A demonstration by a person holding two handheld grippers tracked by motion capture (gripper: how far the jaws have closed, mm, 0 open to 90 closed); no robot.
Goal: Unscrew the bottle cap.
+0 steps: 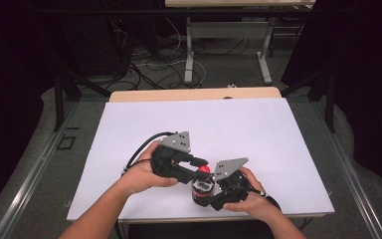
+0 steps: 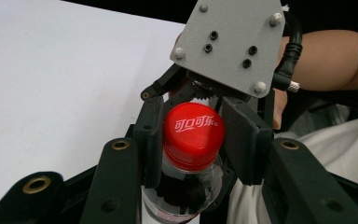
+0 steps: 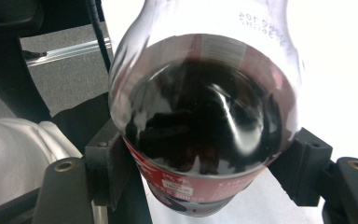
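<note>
— What's on the white rectangular tabletop [image 1: 199, 119]?

— Near its front edge, between the two hands, stands a small clear plastic bottle of dark cola with a red label [image 1: 202, 191]. It's upright: long axis vertical, neck pointing to the ceiling.

— Who has it?

— Both. The right gripper [image 1: 218, 195] has its jaws pressed against the bottle's body from either side. The left gripper [image 1: 195, 174] comes in from the left and pinches the round red screw cap [image 1: 204, 169] on top.

— Can you see that from above?

— Only roughly; the high view gives the layout and a red dot of cap. The left gripper view looks down on the cap [image 2: 193, 134], showing white lettering on its top and a black pad tight on each flank, with the other gripper's grey three-cornered plate [image 2: 230, 44] beyond. The right gripper view looks at the bottle [image 3: 205, 116] side-on: dark liquid filling the belly, clear shoulder above, red label at the foot, jaws squeezing both sides.

— And the cap in that view?

— Cut off by the upper edge.
</note>
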